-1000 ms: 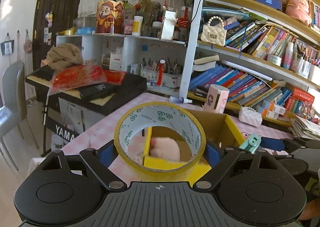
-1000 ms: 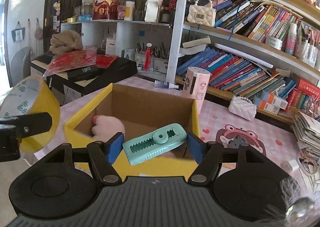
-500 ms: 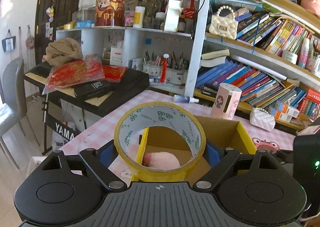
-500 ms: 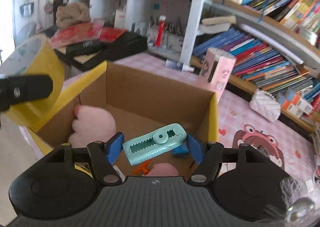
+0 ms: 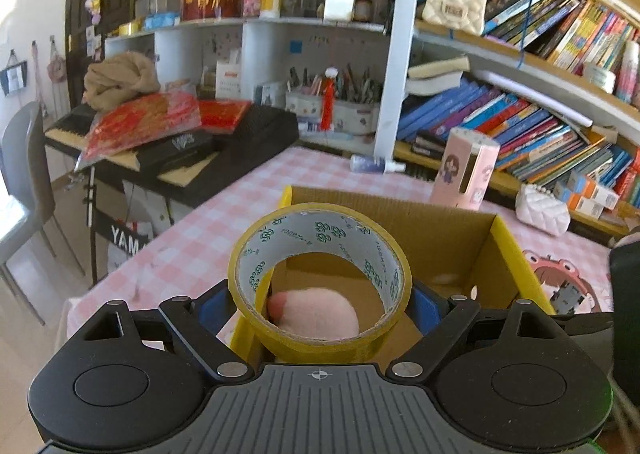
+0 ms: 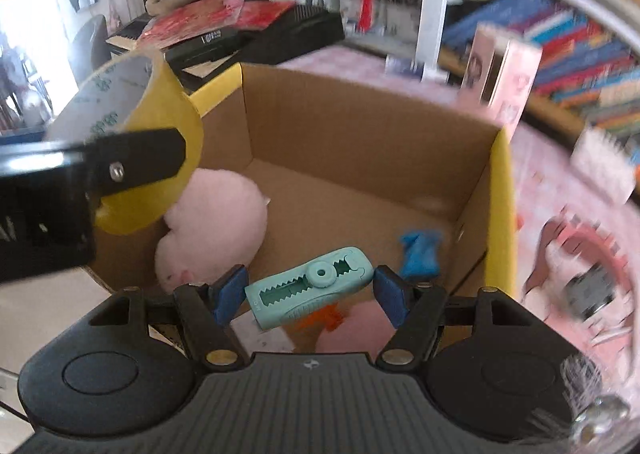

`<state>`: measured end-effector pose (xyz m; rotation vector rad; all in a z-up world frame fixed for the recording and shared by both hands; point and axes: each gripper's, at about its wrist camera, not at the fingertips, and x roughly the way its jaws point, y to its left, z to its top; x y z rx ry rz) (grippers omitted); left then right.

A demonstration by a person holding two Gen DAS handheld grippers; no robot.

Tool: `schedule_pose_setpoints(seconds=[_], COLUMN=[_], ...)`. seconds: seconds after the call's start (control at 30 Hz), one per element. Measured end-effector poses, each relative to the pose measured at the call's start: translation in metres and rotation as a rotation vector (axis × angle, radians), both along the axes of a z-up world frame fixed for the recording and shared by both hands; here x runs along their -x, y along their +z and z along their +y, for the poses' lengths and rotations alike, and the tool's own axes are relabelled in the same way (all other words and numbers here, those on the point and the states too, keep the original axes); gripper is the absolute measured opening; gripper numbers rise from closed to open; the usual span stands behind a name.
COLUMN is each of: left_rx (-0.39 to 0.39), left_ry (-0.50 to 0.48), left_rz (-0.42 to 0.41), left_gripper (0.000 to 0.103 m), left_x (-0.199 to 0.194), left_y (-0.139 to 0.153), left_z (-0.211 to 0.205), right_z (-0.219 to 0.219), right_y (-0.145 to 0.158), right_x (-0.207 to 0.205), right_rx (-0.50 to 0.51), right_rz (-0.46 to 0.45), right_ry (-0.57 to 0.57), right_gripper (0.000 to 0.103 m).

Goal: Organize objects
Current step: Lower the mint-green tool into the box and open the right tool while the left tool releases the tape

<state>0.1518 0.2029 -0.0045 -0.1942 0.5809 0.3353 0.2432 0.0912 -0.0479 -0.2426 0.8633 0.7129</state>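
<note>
My left gripper (image 5: 320,300) is shut on a yellow tape roll (image 5: 372,338) and holds it over the near left edge of an open cardboard box (image 5: 432,222) with yellow flaps. The roll also shows in the right wrist view (image 6: 168,122). My right gripper (image 6: 310,290) is shut on a teal correction-tape dispenser (image 6: 312,286) and holds it above the inside of the box (image 6: 360,142). Inside the box lie a pink plush toy (image 6: 224,214), a blue piece (image 6: 420,250) and an orange piece (image 6: 324,318).
The box stands on a pink checked tablecloth (image 5: 224,222). A pink carton (image 5: 468,170) and a white quilted purse (image 5: 542,210) stand behind it. Bookshelves (image 5: 540,94) line the back right. A keyboard with red bags (image 5: 168,134) is at the left.
Both grippers have moved forward and tilted down over the box. The teal dispenser now hangs above the box's inside, and the tape roll is over the box's near left edge.
</note>
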Motion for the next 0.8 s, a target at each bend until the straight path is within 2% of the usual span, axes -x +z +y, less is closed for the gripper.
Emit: schedule_pose_setpoints(seconds=[0.13,0.53,0.63,0.8], left_rx=[0.011,0.009,0.009,0.004], left_ry=[0.003,-0.011,-0.004,0.001], left_rz=[0.024,0.062,0.07,0.076], left_gripper=[0.09,0.09,0.09,0.09], left_x=[-0.005,-0.017,-0.019,-0.021], left_y=[-0.005,-0.014,-0.016,-0.018], left_z=[-0.003,-0.01,-0.009,-0.006], right_z=[-0.004,-0.004,-0.006,-0.013], right_y=[-0.006,-0.006,-0.001,0.013], right_x=[-0.009,-0.01,-0.003,0.013], right_rx=[-0.044,-0.071,-0.067,-0.055], right_rz=[0.103,0.12,0.068,-0.114], right_ry=[0.001,0.027,0.032,0.045], right_gripper=[0.066,0.068,0.069,0.069])
